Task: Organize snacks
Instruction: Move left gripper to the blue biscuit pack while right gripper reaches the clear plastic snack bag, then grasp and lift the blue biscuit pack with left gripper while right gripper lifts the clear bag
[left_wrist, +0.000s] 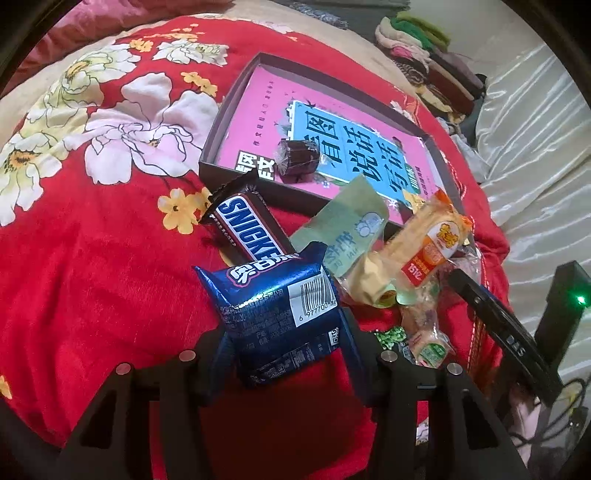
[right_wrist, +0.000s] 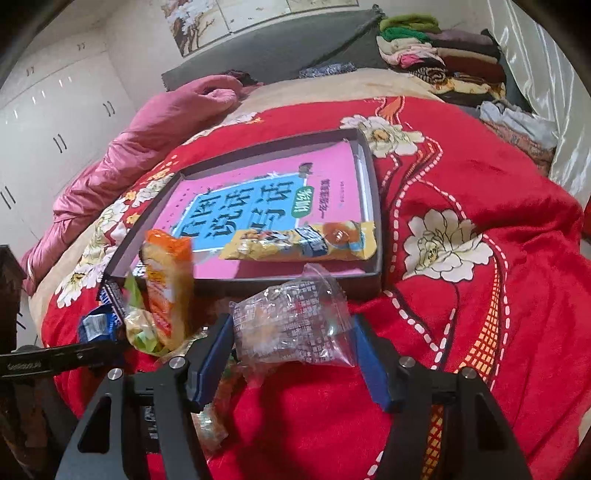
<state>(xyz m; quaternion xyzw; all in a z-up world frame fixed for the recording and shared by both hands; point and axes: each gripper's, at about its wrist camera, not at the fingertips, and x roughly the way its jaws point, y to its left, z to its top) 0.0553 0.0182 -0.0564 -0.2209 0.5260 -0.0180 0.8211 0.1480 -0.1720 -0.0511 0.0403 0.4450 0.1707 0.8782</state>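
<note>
My left gripper is shut on a blue Oreo pack, held above the red floral quilt. Beyond it lie a Snickers bar, a green packet and an orange-yellow snack pack. A dark shallow box with a pink book inside holds a small dark round sweet. My right gripper has its blue pads on both sides of a clear printed bag. A yellow snack pack lies inside the box. The orange-yellow pack stands at its left.
Folded clothes are stacked at the head of the bed. A pink duvet lies at the left. Small wrapped sweets lie near the right gripper's black arm. White satin fabric lies to the right.
</note>
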